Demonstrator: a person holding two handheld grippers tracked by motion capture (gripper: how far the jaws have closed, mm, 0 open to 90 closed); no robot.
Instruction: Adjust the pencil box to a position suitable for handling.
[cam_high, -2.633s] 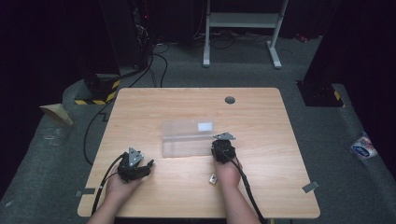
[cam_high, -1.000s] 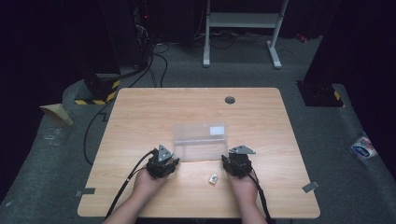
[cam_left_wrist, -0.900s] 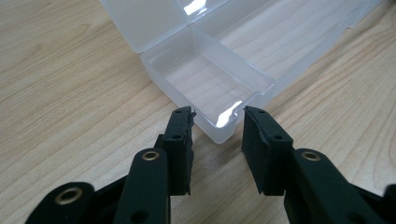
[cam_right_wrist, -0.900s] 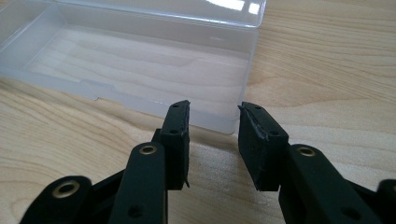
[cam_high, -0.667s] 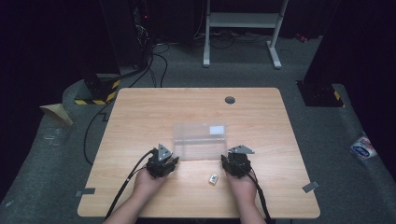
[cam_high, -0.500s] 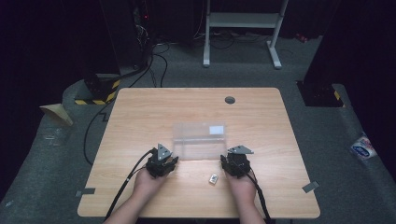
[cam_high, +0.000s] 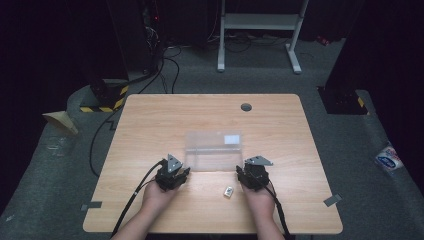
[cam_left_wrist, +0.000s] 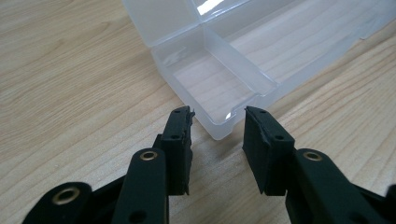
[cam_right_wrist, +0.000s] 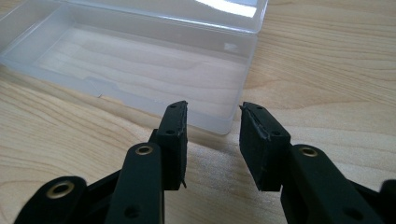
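Clear plastic box, hinged lid laid flat open behind its tray, sits near the middle of the wooden table, and both grippers are stationed at its near edge. In the high view the left gripper is at the box's near left corner and the right gripper at its near right corner, each held in a hand that comes in from the bottom. The left gripper view looks along two black jaws standing partly apart with the tray's corner just ahead of the gap, not pinched; the right gripper view has its jaws likewise partly apart, the tray's other near corner just beyond the tips, nothing between the pads. A small pale object, perhaps a memory card or clip, too small to tell, lies on the table just beside the right hand, apart from the box. The tray looks empty. My reading is that the step in hand is squaring up to the open box, either to steady it or to begin filling it. Next, one gripper would most likely need to turn toward the small object, close on it squarely, and carry it over the tray wall, while the other holds the light box from sliding.
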